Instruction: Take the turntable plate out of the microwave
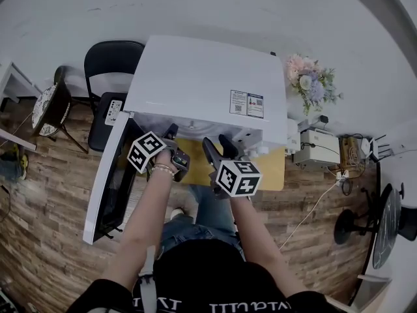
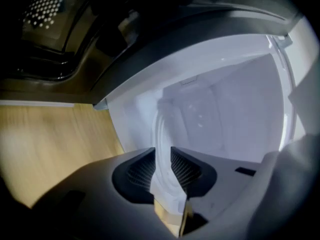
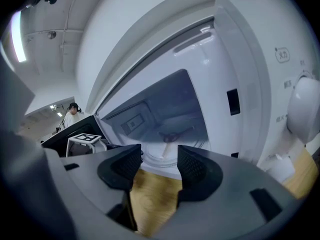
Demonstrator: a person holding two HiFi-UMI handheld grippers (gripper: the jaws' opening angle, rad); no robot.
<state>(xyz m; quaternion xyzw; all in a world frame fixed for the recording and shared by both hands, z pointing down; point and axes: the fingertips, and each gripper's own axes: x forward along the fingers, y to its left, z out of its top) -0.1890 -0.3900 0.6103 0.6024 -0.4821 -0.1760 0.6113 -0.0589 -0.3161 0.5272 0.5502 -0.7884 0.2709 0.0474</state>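
A white microwave stands on a wooden table with its door swung open to the left. My left gripper reaches into the cavity. In the left gripper view the clear glass turntable plate is seen edge-on, and the left gripper is shut on its rim. My right gripper hovers at the cavity mouth. In the right gripper view the right gripper stands open with nothing between its pads, and the plate lies on the cavity floor beyond them.
A black chair stands behind the open door. A bunch of flowers and a white box with cables sit right of the microwave. Its control knob is at the right. A person stands far off.
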